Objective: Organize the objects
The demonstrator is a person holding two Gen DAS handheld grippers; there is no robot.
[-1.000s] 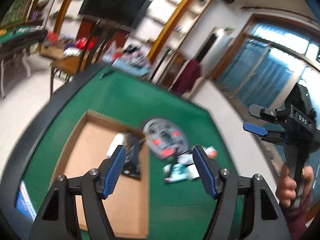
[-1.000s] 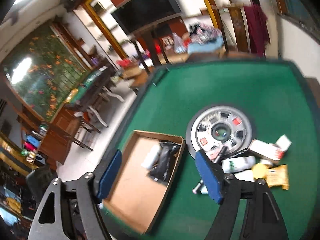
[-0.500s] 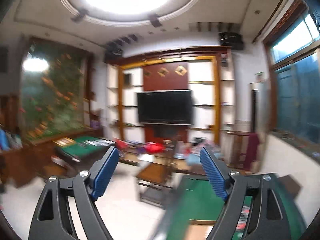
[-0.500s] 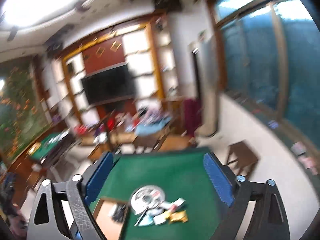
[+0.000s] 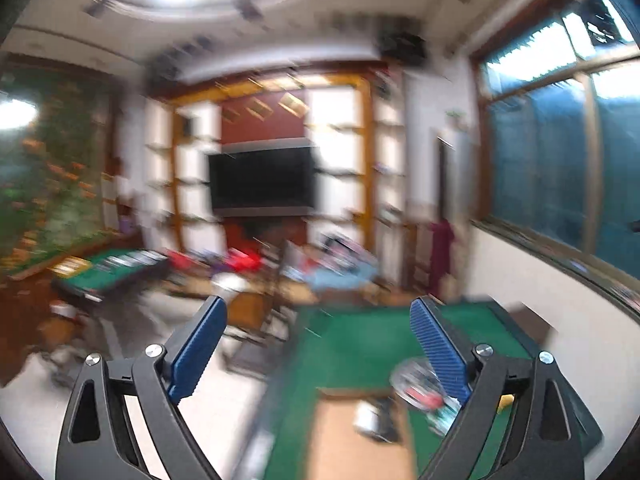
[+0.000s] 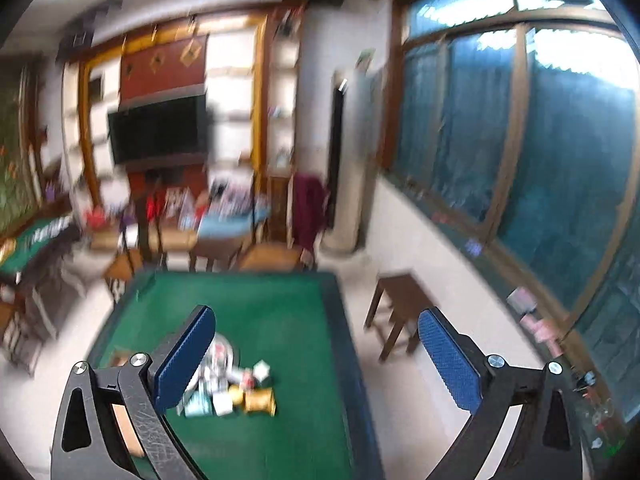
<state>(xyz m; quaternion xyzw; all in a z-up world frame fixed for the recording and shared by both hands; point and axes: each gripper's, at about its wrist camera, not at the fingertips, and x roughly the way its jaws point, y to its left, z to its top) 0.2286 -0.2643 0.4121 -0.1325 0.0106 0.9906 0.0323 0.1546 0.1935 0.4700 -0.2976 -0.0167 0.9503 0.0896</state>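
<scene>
Although both views are smeared by motion, the left gripper (image 5: 318,344) and right gripper (image 6: 316,354) are seen with jaws wide apart, having just been opening, nothing between them. The pile of small packets (image 6: 236,388) lies low and left of centre on the green table (image 6: 280,312), beside the cardboard box (image 5: 344,432) at the lower middle of the left view. The packets are judged light and crushable (best pinched across the flat faces). Labels cannot be read; the box is largely hidden by a finger in the right view.
</scene>
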